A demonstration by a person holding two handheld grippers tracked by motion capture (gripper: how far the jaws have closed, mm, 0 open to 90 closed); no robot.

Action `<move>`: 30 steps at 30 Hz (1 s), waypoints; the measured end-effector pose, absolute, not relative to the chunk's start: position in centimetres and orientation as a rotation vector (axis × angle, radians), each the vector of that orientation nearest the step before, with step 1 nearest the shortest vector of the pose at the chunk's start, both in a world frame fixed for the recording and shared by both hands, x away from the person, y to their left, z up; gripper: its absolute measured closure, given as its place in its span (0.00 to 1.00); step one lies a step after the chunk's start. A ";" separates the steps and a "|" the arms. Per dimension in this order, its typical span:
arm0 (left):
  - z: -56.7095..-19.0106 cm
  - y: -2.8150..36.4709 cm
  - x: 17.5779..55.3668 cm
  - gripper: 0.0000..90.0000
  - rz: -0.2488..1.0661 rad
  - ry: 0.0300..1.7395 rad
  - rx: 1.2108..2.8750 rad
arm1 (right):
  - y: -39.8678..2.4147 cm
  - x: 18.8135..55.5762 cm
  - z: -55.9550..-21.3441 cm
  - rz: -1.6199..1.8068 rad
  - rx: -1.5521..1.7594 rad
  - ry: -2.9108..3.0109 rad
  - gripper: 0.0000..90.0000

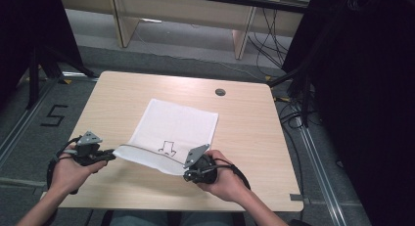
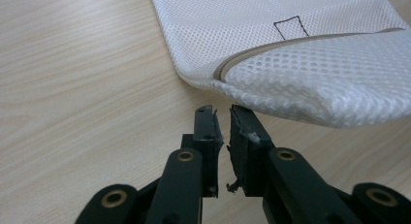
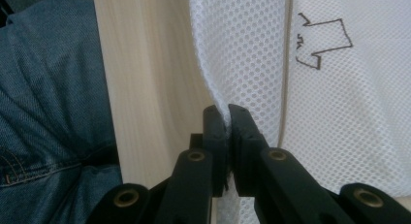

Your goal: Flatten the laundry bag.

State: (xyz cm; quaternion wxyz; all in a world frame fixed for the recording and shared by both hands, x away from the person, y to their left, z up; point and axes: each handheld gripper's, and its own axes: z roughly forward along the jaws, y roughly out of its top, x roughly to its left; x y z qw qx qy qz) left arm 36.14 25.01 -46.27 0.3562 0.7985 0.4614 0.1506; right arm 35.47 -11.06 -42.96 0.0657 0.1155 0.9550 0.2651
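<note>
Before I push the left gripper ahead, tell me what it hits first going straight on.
Likely the near rounded corner of the white mesh bag, just beyond the left gripper. Its jaws stand slightly apart, holding nothing; bare table lies beneath. Depth is uncertain.

Black digit "5" (image 1: 54,115) marked on the grey floor, left of the light wooden rectangular table (image 1: 244,123). White mesh fabric bag (image 1: 171,128) on that table carries a black outline drawing (image 1: 169,147), no readable letters.
</note>
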 end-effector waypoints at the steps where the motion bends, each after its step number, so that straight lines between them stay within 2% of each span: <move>1: -46.3 25.0 36.1 0.90 0.396 1.196 2.063 | -11.1 35.5 -43.1 0.799 0.345 2.891 0.97; 17: -46.5 25.2 36.3 0.89 0.402 1.222 2.023 | -11.4 35.1 -44.5 0.728 0.366 2.948 0.96; 20: -46.5 25.3 36.3 0.88 0.410 1.205 2.059 | -11.6 35.1 -44.8 0.718 0.367 2.954 0.95; 23: -46.6 25.1 36.2 0.88 0.418 1.196 2.058 | -11.8 34.9 -45.0 0.705 0.404 2.964 0.95; 24: -46.7 24.7 36.1 0.88 0.413 1.213 2.012 | -11.8 34.9 -45.1 0.700 0.399 2.965 0.95; 30: -46.7 24.1 35.9 0.86 0.400 1.164 2.031 | -12.2 35.1 -45.6 0.689 0.399 2.973 0.93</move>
